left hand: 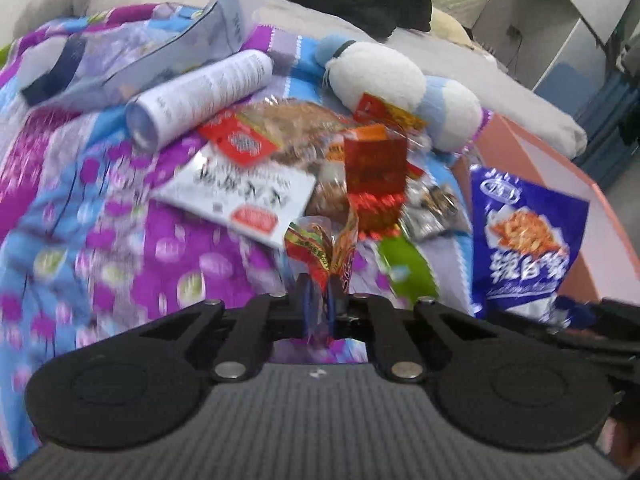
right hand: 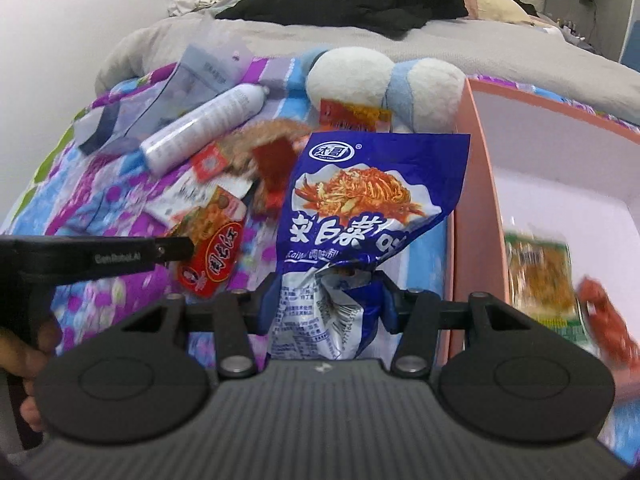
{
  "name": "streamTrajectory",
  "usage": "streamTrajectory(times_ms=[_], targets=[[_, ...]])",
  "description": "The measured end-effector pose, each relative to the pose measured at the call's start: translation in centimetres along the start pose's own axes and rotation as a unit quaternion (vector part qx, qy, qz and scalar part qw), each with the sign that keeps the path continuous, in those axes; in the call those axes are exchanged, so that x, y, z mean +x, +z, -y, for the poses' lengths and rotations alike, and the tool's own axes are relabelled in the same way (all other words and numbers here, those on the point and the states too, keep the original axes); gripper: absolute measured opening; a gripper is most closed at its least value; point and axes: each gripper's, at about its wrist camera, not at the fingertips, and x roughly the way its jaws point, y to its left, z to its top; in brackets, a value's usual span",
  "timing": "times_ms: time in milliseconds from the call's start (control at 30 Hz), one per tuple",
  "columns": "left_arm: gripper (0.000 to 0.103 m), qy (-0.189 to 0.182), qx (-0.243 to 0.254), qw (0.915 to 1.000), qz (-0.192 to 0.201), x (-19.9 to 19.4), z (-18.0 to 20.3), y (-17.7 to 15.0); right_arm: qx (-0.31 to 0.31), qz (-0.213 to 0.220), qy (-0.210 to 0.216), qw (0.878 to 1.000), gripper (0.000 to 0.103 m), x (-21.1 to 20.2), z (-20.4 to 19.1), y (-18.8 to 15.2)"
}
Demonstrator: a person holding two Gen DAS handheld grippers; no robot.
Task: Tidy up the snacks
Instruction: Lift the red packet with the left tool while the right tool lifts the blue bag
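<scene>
Floral bedding (left hand: 120,240) carries the snack pile. Left gripper (left hand: 320,304) pinches 1 red packet (left hand: 320,248); right gripper (right hand: 326,300) clamps 1 blue bag (right hand: 360,200). Next, both likely go into the pink box (right hand: 480,200) beside.

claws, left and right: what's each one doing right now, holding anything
Left claw: closed on the red snack packet.
Right claw: closed on the blue snack bag.

The red snack packet (left hand: 320,256) hangs pinched at one end; the crumpled blue bag (right hand: 360,208) stands upright beside the pink box (right hand: 476,184).
</scene>
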Motion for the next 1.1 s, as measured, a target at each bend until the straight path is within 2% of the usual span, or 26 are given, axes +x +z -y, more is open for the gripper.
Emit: streamTrajectory(times_ms=[367, 633, 667, 700, 767, 833, 900, 933, 1000, 1100], targets=[[0.009, -0.039, -0.020, 0.9988, 0.020, -6.6, -0.8, -6.9, 0.018, -0.014, 0.011, 1.000, 0.052, -2.1, -2.2, -6.7], [0.012, -0.027, -0.030, 0.9992, 0.002, -8.0, -3.2, -10.0, 0.022, -0.017, 0.002, 1.000, 0.052, -2.0, -3.9, -10.4], [0.019, -0.025, -0.030, 0.9992, 0.000, -8.1, -3.5, -10.1, 0.021, -0.014, 0.000, 1.000, 0.053, -1.8, -3.9, -10.6], [0.033, -0.019, -0.030, 0.9994, -0.002, -8.1, -3.7, -10.3, 0.019, -0.011, -0.001, 1.000, 0.053, -1.8, -3.8, -10.6], [0.050, -0.001, -0.028, 0.9996, 0.000, -8.3, -4.1, -10.5, 0.019, -0.008, -0.001, 1.000, 0.054, -1.8, -3.6, -10.7], [0.059, -0.001, -0.031, 0.9995, 0.001, -8.4, -4.6, -10.5, 0.024, -0.001, -0.006, 1.000, 0.055, -1.9, -3.4, -10.6], [0.077, 0.000, -0.038, 0.9993, 0.000, -8.6, -5.0, -10.5, 0.029, 0.004, -0.016, 0.999, 0.064, -1.8, -3.2, -10.7], [0.080, 0.000, -0.039, 0.9993, 0.000, -8.6, -5.1, -10.5, 0.033, 0.005, -0.021, 0.999, 0.070, -1.8, -3.0, -10.7], [0.087, 0.000, -0.037, 0.9993, -0.001, -8.7, -5.2, -10.4, 0.044, 0.012, -0.014, 0.999, 0.070, -1.9, -2.8, -11.0], [0.088, -0.003, -0.033, 0.9994, -0.012, -8.2, -5.0, -10.3, 0.047, 0.018, -0.006, 0.999, 0.070, -2.0, -2.9, -11.4]])
